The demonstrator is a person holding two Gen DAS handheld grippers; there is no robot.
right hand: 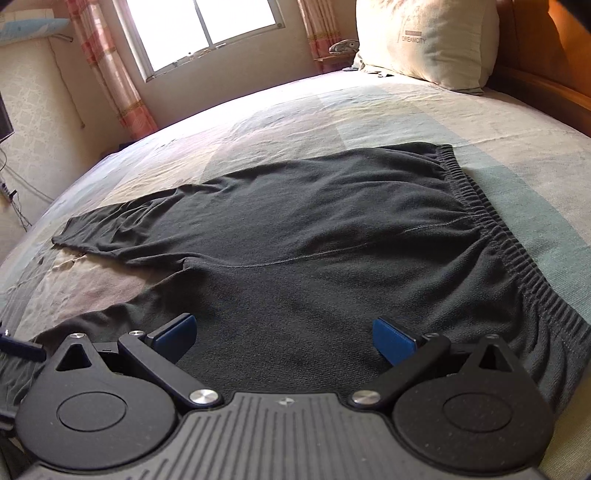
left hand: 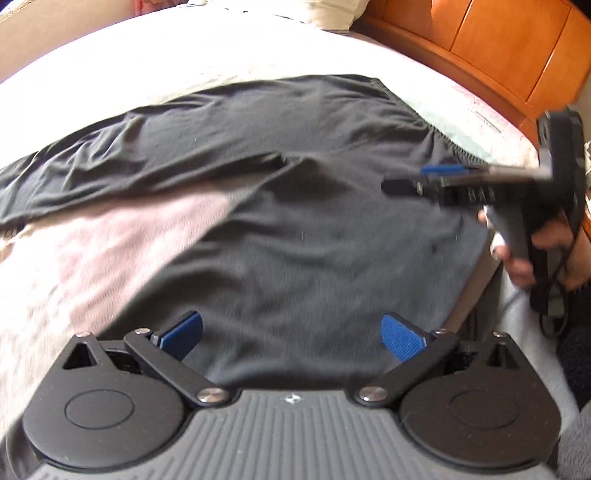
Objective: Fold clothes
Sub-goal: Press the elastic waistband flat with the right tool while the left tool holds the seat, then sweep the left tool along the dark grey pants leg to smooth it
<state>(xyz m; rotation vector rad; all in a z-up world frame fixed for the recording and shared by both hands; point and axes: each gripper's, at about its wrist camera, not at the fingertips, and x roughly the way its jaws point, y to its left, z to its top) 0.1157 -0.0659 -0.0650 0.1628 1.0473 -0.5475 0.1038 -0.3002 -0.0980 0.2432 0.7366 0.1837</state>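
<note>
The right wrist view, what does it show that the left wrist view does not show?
Only the right wrist view shows the window, the curtains, and the whole pillow. It also shows the right gripper from behind, open over the fabric.

Only the left wrist view shows the right gripper from outside, blurred, with the hand that holds it, and the left gripper, open.

Both show the dark trousers spread flat on the bed, the elastic waistband, and the wooden headboard.
</note>
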